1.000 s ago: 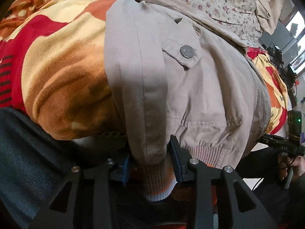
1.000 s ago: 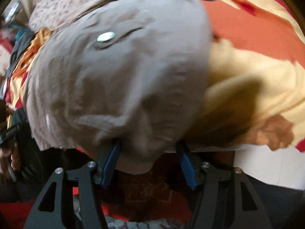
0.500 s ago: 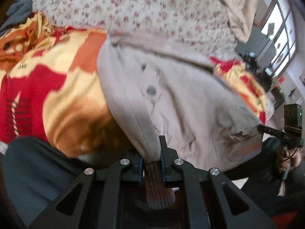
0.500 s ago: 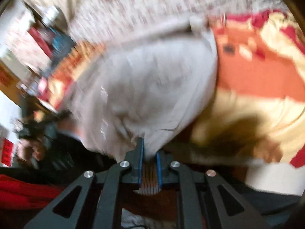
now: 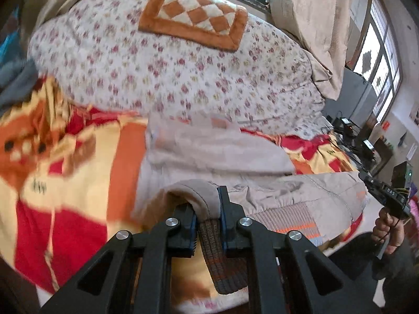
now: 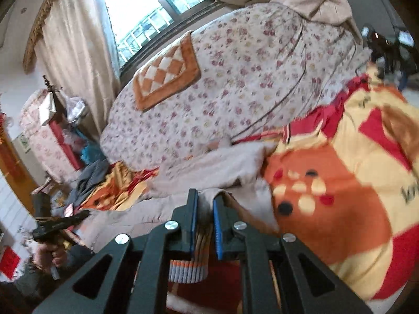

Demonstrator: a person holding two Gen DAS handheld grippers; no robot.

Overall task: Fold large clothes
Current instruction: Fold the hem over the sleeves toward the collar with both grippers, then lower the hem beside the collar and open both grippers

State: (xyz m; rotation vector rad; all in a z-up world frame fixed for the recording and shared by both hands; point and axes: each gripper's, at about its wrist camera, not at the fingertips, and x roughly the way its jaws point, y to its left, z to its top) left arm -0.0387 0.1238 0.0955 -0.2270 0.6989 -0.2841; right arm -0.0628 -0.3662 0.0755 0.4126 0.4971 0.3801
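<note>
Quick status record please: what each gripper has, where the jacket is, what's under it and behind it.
left gripper: shut on the jacket's ribbed hem
right gripper: shut on the ribbed hem at the other corner
jacket: beige, hem end raised, the rest lying on the bed
surface: red, orange and yellow blanket
behind: floral quilt with a checkered cushion on top

Both grippers closed on jacket [image 5: 225, 157] cuffs: left gripper [image 5: 207, 204], right gripper [image 6: 203, 201]. Both lifted; jacket bottom raised off blanket [image 5: 78, 183].
</note>
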